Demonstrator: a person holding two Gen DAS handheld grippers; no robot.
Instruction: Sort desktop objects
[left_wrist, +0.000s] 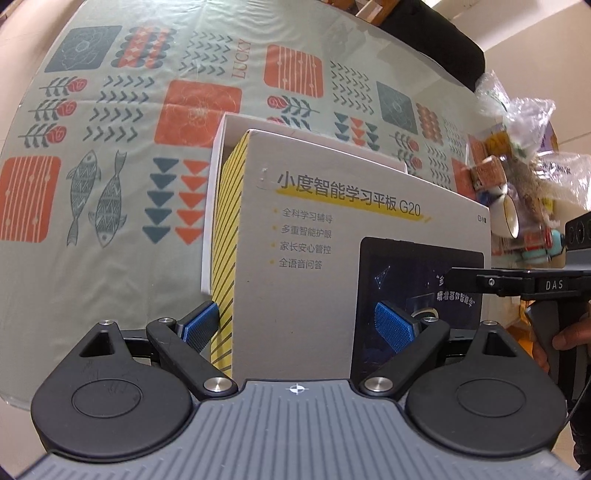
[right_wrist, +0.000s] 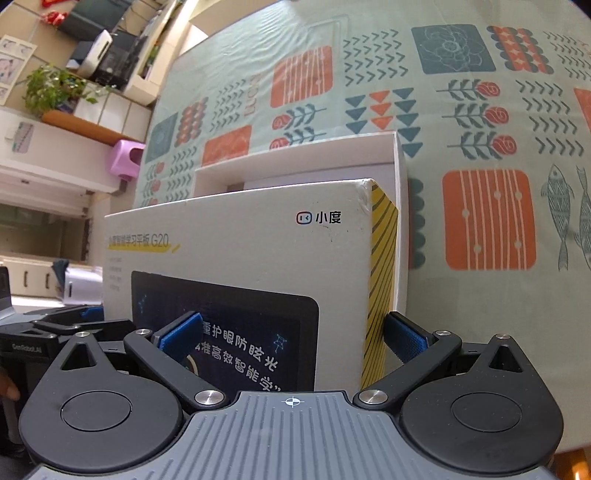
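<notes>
- Left gripper (left_wrist: 299, 326): the blue-padded fingers (left_wrist: 201, 326) are seen spread wide across one corner of the tablet box lid (left_wrist: 332, 240). The left pad lies against the yellow striped side of the lid; the right pad sits in front of the printed tablet picture on its face. Whether a firm clamp is made cannot be told.
- Right gripper (right_wrist: 293, 338): its fingers (right_wrist: 406, 338) are likewise spread around the opposite corner of the same lid, one pad at the yellow striped side, the other over the dark tablet picture. Contact is seen at the striped side; actual clamping cannot be told.
- The right gripper is also seen in the left wrist view at the right edge, marked "DAS", with a hand (left_wrist: 569, 338) on its handle.
- The lid is held upright, its printed face toward both cameras, with "G20" and bulleted text readable.
- Just behind the lid, the white box base (right_wrist: 295, 162) lies open on the bench (left_wrist: 92, 258), its rim showing above and beside the lid.
- The bench is covered by a pale green cloth with orange squares, fish, triangles and flower motifs.
- A clear plastic bag of small items (left_wrist: 517, 173) lies on the bench, right of the box.
- A purple stool (right_wrist: 125, 157) and a potted plant (right_wrist: 55, 86) are seen beyond the bench edge.
</notes>
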